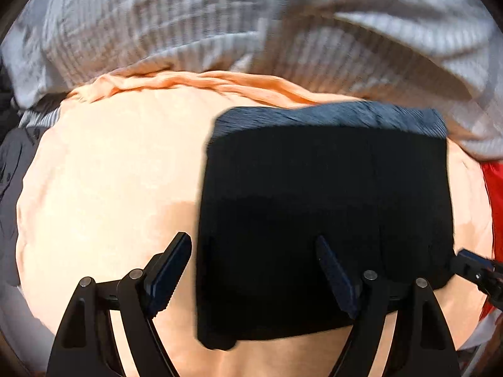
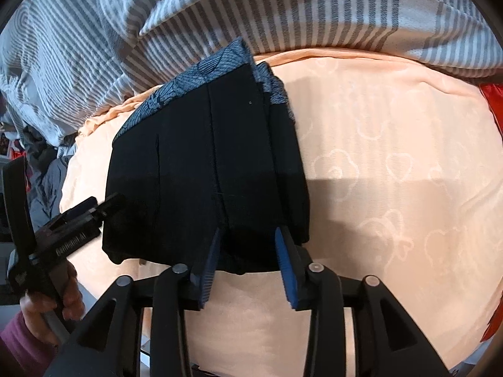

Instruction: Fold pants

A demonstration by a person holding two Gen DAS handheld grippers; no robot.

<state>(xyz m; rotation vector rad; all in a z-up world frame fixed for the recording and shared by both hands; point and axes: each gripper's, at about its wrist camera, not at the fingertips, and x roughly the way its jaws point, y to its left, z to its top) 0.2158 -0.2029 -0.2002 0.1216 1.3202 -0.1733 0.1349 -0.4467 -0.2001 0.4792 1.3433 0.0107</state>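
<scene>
At the far left of the right wrist view, a person's hand (image 2: 47, 298) in a maroon sleeve (image 2: 15, 345) grips the handle of the left gripper (image 2: 100, 205), whose tip sits at the left edge of the pants. In its own view the left gripper (image 1: 254, 270) has its 2 fingers (image 1: 171, 270) spread wide: 1 lies over bare sheet, the other over dark cloth, neither pinching anything. I read that as a hand with nothing in hold beside the bundle's left edge.

The pants (image 2: 207, 169) lie in the middle as a compact dark rectangle on the peach sheet (image 2: 393, 157), a blue patterned waistband (image 2: 201, 72) at the far end near the striped grey duvet (image 2: 283, 9). Several layers are stacked along the right edge, so the folding looks largely done; the package seems to sit square and close to the person because that keeps both edges within reach.

The right gripper (image 2: 248, 251) hangs over the near hem, its blue pads (image 2: 287, 270) at a moderate gap on either side of the cloth edge. The hem sits between them, but the pads do not seem to press on it, so I judge this a release rather than a grip. In the left wrist view, the right gripper's tip (image 1: 471, 265) shows at the bundle's right edge.

Farthest right, a red fabric (image 2: 493, 103) peeks past the sheet, uninvolved.
</scene>
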